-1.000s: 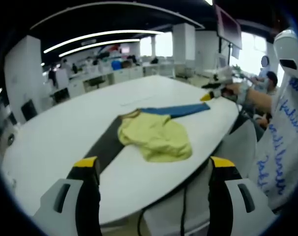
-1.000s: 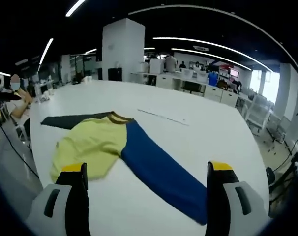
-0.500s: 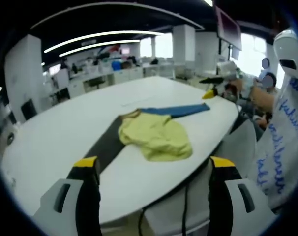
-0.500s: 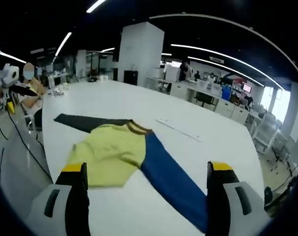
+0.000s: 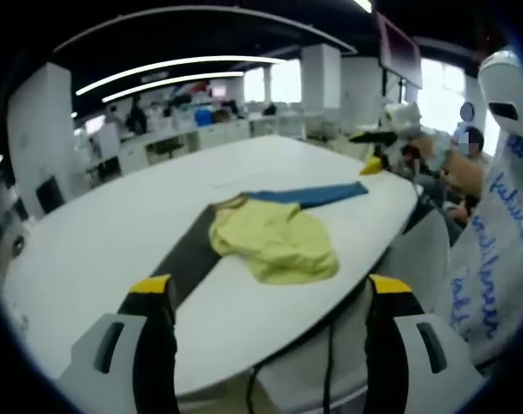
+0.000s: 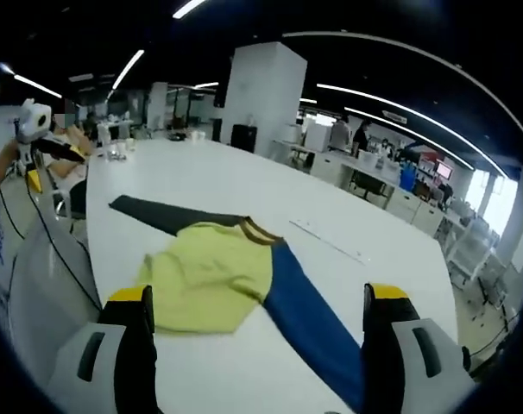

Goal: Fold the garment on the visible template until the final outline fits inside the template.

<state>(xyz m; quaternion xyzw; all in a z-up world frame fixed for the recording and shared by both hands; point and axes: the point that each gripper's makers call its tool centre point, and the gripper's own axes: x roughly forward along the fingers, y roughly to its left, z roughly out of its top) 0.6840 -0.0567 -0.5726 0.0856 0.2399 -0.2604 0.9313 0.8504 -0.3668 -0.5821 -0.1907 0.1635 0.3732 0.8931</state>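
**Yellow-tipped jaws held wide over a garment lying flat**

Yellow caps top the black fingers of the left gripper (image 5: 270,289), and the two jaws stand far apart with nothing between them, held back from the near edge of the white table (image 5: 89,233). Beyond them, well apart from the tips, the garment (image 5: 274,241) lies on the tabletop: a rumpled yellow body in the middle, a dark grey sleeve (image 5: 188,250) running toward the near edge and a blue sleeve (image 5: 318,194) stretching away toward the far side. A brown collar shows where the sleeves meet the body.

From the other side, the right gripper (image 6: 266,297) is likewise spread wide and holds nothing, its yellow-capped fingers (image 6: 128,295) hanging short of the cloth. In the right gripper view the blue sleeve runs close between the jaws, the yellow body sits left of it, and the dark sleeve reaches off toward the far left. A thin pale strip (image 6: 330,241) lies on the table past the collar. I cannot make out any template outline under the fabric.

Further off, desks, a white pillar (image 6: 261,95) and long ceiling lights fill the open office, with people seated at the table's edge.
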